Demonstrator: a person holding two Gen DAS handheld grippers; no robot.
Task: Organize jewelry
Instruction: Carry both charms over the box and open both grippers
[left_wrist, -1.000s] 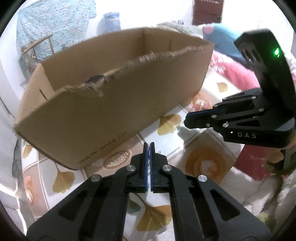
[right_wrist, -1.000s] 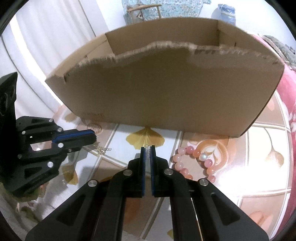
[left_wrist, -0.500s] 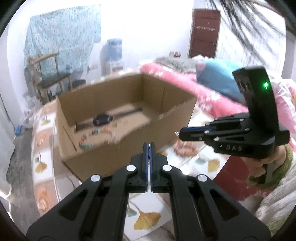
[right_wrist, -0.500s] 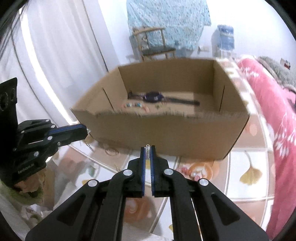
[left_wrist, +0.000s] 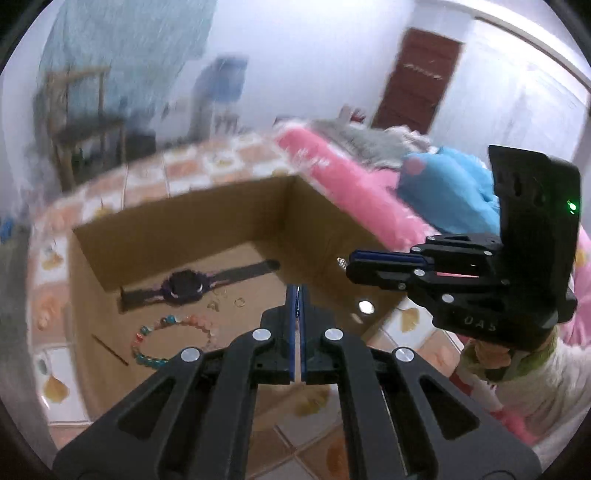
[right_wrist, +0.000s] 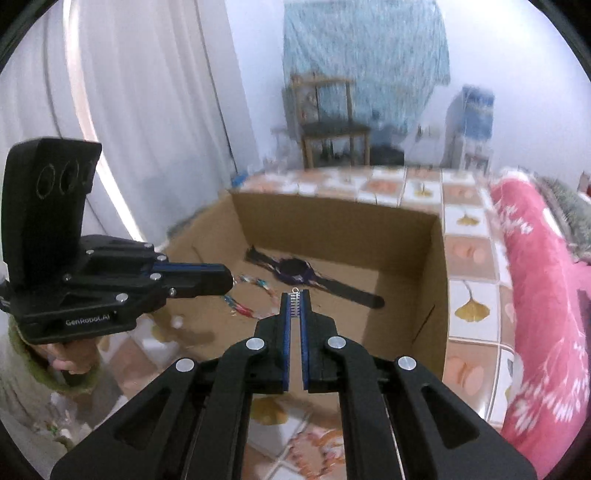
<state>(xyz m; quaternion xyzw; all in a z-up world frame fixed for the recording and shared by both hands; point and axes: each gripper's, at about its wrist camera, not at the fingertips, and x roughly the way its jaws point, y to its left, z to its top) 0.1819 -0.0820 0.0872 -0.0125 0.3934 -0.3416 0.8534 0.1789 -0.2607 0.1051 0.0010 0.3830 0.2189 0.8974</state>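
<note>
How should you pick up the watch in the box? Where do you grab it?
Probably by a strap. The dark purple-faced wristwatch lies flat on the floor of the brown cardboard box, straps stretched out. Come straight down from above, fingers either side of the thin black strap, since the round face is wider.

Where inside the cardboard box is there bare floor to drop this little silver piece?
Bare floor lies at the brown cardboard box's right end, past the dark wristwatch's strap tip. The left half is crowded: multicoloured bead bracelet, small rings.
</note>
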